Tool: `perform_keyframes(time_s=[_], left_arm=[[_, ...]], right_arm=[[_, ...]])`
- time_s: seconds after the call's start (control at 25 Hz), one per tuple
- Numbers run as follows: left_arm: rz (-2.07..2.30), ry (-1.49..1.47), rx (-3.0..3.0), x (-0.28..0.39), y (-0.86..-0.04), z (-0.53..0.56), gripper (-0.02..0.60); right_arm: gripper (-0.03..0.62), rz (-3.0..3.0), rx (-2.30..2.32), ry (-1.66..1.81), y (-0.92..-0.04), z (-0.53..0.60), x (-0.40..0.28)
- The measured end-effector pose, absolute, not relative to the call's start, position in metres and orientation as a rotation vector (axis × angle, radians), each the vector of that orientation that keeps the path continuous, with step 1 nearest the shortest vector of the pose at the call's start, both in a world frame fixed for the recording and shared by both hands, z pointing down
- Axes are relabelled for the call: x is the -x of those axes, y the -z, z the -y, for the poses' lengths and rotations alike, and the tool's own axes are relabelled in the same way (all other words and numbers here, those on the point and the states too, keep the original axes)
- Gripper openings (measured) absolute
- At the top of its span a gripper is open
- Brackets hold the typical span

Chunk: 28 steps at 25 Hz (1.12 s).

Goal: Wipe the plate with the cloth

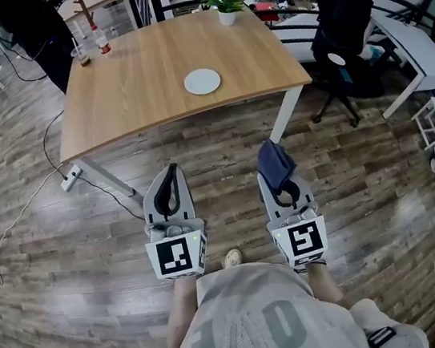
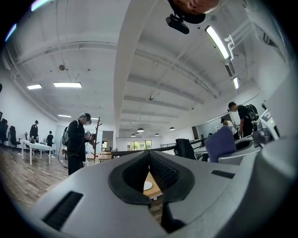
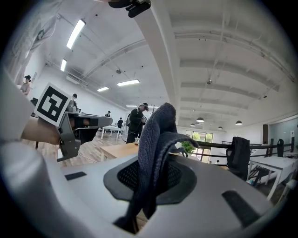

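Note:
A small white plate lies on the wooden table, near its front right part; a sliver of the plate shows past the jaws in the left gripper view. My right gripper is shut on a dark blue cloth, which stands up between its jaws as a folded bunch. My left gripper is shut with nothing in it. Both grippers hang over the wood floor, well short of the table's front edge.
A potted plant stands at the table's far edge, a cup and a bottle at its far left. A black office chair is right of the table, a power strip with cables on the floor left. People stand in the background.

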<state>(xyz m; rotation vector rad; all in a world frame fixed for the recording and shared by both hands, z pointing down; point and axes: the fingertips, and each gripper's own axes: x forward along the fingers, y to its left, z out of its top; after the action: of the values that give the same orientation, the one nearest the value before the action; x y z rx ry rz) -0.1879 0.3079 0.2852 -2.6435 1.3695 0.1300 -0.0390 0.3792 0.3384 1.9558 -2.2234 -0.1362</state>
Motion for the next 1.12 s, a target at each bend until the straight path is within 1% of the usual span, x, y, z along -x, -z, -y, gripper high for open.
perform_keyframes(time_s=[0.32,0.52,0.84,1.12], left_arm=[[-1.391,-0.126,2.636,0.217,-0.294,-0.288,0.008],[-1.395,-0.114,2.659,0.218,-0.302,-0.269,0.008],[-1.344,-0.082,2.666,0.177,-0.304,-0.224,0.008],[-1.347,-0.080,2.616,0.120,-0.295,-0.141,0.008]], right_arm=[[0.057,2.221,-1.923,0.104,-0.352,-0.362,0.061],[0.057,2.179,-1.926,0.116,-0.353,-0.347,0.062],[0.057,2.154,-1.958,0.131,-0.357,-0.302,0.022],[0.057,2.184,-1.955,0.156,-0.348,-0.221,-0.033]])
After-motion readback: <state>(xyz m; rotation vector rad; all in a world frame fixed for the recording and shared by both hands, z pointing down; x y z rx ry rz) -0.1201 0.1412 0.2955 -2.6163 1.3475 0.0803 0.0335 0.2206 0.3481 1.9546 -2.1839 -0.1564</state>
